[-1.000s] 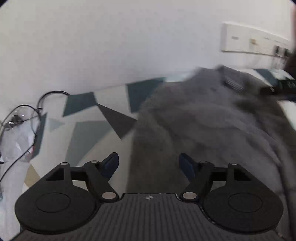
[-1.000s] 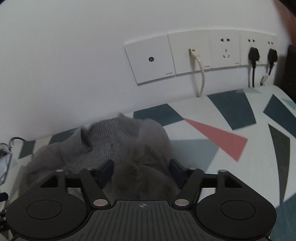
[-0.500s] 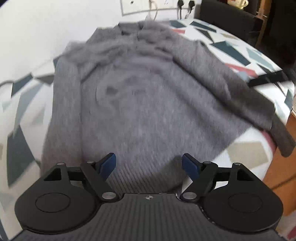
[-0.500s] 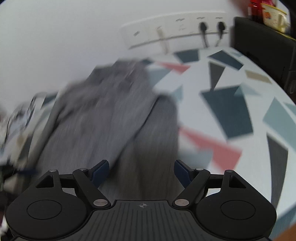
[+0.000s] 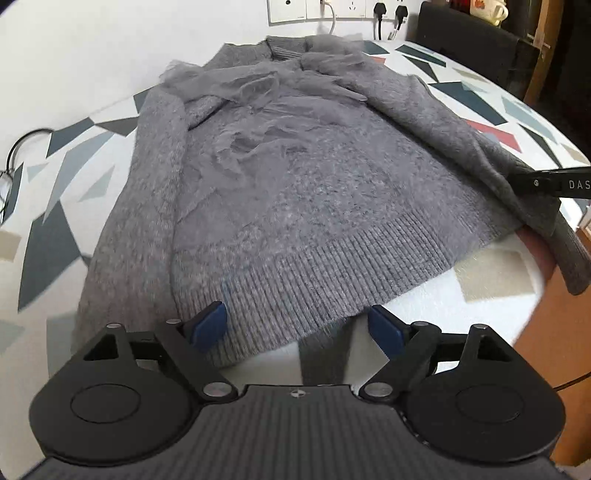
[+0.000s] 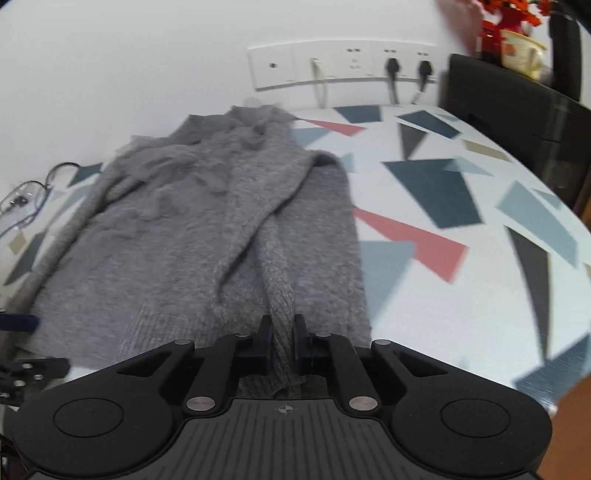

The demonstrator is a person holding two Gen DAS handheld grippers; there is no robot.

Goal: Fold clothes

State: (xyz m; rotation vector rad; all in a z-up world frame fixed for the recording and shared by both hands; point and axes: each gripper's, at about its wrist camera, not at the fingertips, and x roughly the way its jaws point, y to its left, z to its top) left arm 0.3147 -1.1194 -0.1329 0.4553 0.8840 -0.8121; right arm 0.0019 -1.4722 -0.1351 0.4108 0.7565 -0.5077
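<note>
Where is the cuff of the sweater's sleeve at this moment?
In the right wrist view the sleeve cuff sits low centre, pinched in the right gripper, whose jaws have just closed on it, at the near edge of the patterned table.

Left wrist: close above the table's (image 5: 491, 284) near edge, facing the wall.
Right wrist: likewise, nearer the right edge.
Shared: grey sweater (image 5: 314, 192) (image 6: 192, 236), wall sockets (image 5: 321, 9) (image 6: 340, 64).

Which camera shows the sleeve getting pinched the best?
The right wrist view. There the right gripper is shut on the sleeve of the grey sweater, right in the middle. The left wrist view shows that sleeve only far off at its right edge, with the pinch itself hidden behind the gripper's side.
</note>
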